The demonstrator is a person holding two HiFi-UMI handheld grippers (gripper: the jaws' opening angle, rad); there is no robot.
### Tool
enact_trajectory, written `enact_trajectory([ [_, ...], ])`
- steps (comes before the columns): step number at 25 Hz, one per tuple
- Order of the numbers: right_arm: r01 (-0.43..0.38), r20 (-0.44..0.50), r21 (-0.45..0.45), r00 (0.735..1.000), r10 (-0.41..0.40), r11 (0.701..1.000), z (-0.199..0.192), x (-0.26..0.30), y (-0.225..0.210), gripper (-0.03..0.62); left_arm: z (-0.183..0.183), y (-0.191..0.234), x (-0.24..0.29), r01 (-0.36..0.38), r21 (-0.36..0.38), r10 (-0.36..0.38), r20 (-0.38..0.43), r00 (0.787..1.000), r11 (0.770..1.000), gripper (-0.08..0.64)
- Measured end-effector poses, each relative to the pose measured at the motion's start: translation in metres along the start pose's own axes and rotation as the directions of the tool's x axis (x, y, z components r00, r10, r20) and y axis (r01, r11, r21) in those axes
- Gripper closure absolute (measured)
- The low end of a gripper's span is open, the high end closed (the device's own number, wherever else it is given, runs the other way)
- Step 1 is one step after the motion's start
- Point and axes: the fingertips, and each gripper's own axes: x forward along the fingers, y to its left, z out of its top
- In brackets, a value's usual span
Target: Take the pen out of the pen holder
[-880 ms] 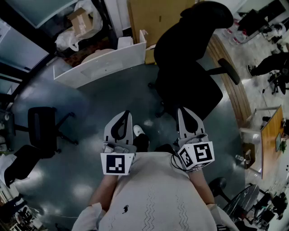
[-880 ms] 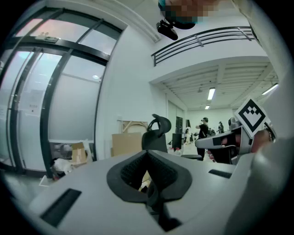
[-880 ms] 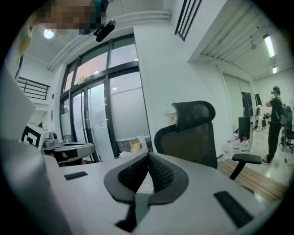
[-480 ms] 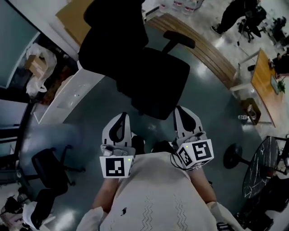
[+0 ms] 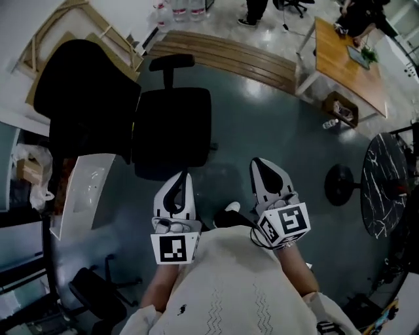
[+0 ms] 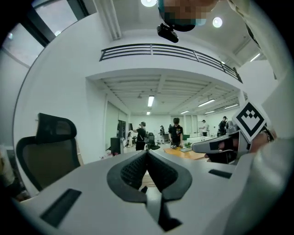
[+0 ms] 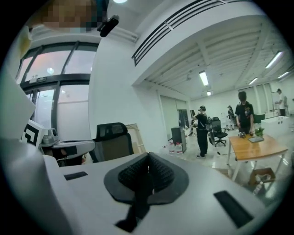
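The person stands on a dark floor (image 5: 262, 124) and holds both tools close to the body, low in the head view. The left tool (image 5: 183, 176) and right tool (image 5: 257, 162) point forward, side by side and apart, each with its marker cube at the near end.

In the left gripper view the left tool (image 6: 147, 153) is clenched: its ribbed pads (image 6: 133, 170) meet at the tip and nothing sits between them. In the right gripper view the right tool (image 7: 147, 156) is clenched the same way, pads (image 7: 161, 174) together and empty.

The pen and the holder show in no view, so where they are cannot be told.

A black chair (image 5: 171, 131) stands just ahead of the left tool, with a white panel (image 5: 85, 190) to its left. A shoe (image 5: 229, 208) shows between the tools. Farther off lies a strip of wooden slats (image 5: 229, 55), and beyond it a wooden bench (image 5: 344, 59). A round dark table (image 5: 393, 176) stands at the right edge, and bottles (image 5: 180, 10) sit near the top edge.

Both gripper views look out over an open office with people (image 6: 175, 133) standing well away, by that bench
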Motion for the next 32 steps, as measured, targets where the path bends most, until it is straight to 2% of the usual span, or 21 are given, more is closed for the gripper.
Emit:
enact_trajectory([
  [3, 0.124, 0.017, 0.038, 0.992, -0.125, 0.992, 0.001, -0.044, -0.051, 0.574, 0.002, -0.055, 0.022, 0.115, 0.011, -0.114, -0.006, 0.993, 0.993, 0.551],
  [5, 0.217, 0.033, 0.066, 0.975, -0.219, 0.974, 0.004, -0.078, -0.08, 0.575, 0.006, -0.091, 0.034, 0.206, 0.027, -0.206, -0.005, 0.979, 0.978, 0.549],
  [7, 0.303, 0.053, 0.092, 0.95, -0.308, 0.949, 0.005, -0.108, -0.104, 0.574, 0.011, -0.124, 0.047, 0.296, 0.04, -0.296, -0.001, 0.955, 0.954, 0.549],
  [9, 0.395, 0.064, 0.127, 0.912, -0.405, 0.91, 0.001, -0.136, -0.124, 0.574, 0.011, -0.154, 0.059, 0.386, 0.048, -0.386, -0.009, 0.922, 0.921, 0.549],
  [14, 0.591, 0.045, 0.201, 0.791, -0.61, 0.781, -0.022, -0.198, -0.162, 0.575, 0.001, -0.235, 0.087, 0.599, 0.042, -0.598, -0.024, 0.801, 0.8, 0.549],
  [20, 0.755, 0.002, 0.249, 0.626, -0.78, 0.606, -0.026, -0.248, -0.198, 0.574, -0.003, -0.315, 0.119, 0.777, 0.011, -0.777, -0.034, 0.629, 0.629, 0.549],
  [22, 0.791, -0.001, 0.266, 0.572, -0.82, 0.551, -0.021, -0.256, -0.208, 0.574, 0.0, -0.334, 0.132, 0.822, 0.002, -0.821, -0.03, 0.57, 0.57, 0.549],
  [29, 0.861, 0.003, 0.323, 0.414, -0.91, 0.393, -0.017, -0.268, -0.224, 0.574, -0.001, -0.382, 0.158, 0.923, 0.0, -0.923, -0.021, 0.385, 0.385, 0.549],
  [32, 0.88, -0.011, 0.337, 0.359, -0.933, 0.334, -0.022, -0.282, -0.224, 0.574, -0.005, -0.406, 0.155, 0.947, -0.01, -0.946, -0.03, 0.322, 0.322, 0.549],
])
